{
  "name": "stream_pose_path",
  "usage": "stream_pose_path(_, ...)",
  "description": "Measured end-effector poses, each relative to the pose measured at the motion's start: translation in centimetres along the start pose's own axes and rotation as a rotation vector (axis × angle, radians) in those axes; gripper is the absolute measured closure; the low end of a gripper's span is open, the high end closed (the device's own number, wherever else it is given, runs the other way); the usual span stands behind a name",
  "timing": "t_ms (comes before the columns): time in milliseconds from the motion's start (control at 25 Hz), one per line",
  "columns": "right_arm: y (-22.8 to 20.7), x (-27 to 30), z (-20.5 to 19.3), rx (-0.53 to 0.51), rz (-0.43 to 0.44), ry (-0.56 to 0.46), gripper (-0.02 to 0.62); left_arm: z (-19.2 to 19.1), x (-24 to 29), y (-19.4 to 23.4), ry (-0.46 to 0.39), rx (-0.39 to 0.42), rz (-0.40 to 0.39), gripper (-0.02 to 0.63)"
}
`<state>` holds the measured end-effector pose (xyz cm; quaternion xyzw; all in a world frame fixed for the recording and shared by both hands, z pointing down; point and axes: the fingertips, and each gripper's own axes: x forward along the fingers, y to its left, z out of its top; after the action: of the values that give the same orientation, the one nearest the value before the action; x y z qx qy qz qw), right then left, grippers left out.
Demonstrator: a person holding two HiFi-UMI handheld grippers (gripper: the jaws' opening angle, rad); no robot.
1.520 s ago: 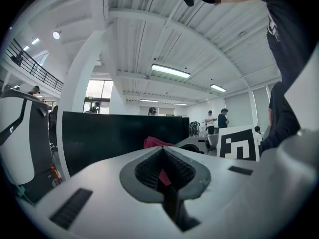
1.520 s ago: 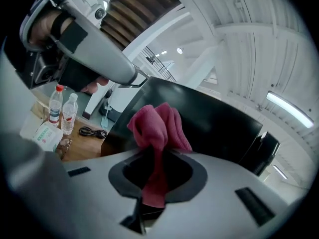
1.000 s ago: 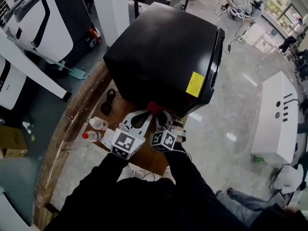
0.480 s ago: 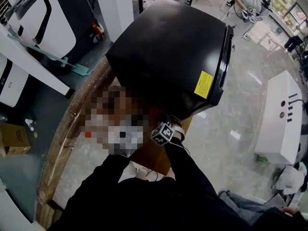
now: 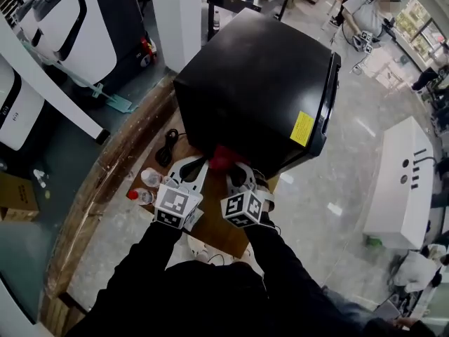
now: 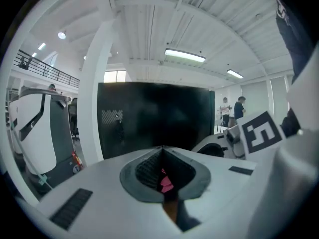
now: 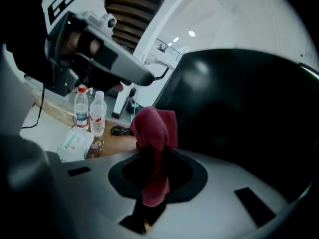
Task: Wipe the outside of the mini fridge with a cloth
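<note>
Both tools pinching the cloth [image 5: 223,156] at the mini fridge [image 5: 259,83]
Head view: it sits at the near bottom edge. Left gripper view: left gripper [image 6: 163,153] closed on a pink sliver (barely). Right gripper view: right gripper [image 7: 152,158] clamps the bunch; I'd press flat and stroke evenly.

A brown wooden table [image 5: 210,225] carried a boxy black mini fridge [image 5: 259,83], and beside it on the bare wood lay a coiled black cable [image 5: 168,144], two clear plastic water bottles [image 5: 149,178] and a flat white packet [image 7: 74,143].
</note>
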<state>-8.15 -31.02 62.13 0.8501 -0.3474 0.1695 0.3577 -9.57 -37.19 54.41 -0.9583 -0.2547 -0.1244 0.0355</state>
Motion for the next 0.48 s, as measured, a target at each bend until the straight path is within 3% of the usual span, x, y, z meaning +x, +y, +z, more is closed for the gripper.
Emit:
stream_pose_path(240, -5.0, -7.5, 10.6, -0.053, -0.176, -0.166, 0.535, 6.0, -3.2, 2.2, -0.135, -0.018, 0.039, 0.6)
stream_pose_path(480, -9.4, -10.6, 16.6, -0.132, -0.337, -0.219, 0.535, 8.6, -4.7, 2.9, -0.2, -0.012, 0.041, 0.6)
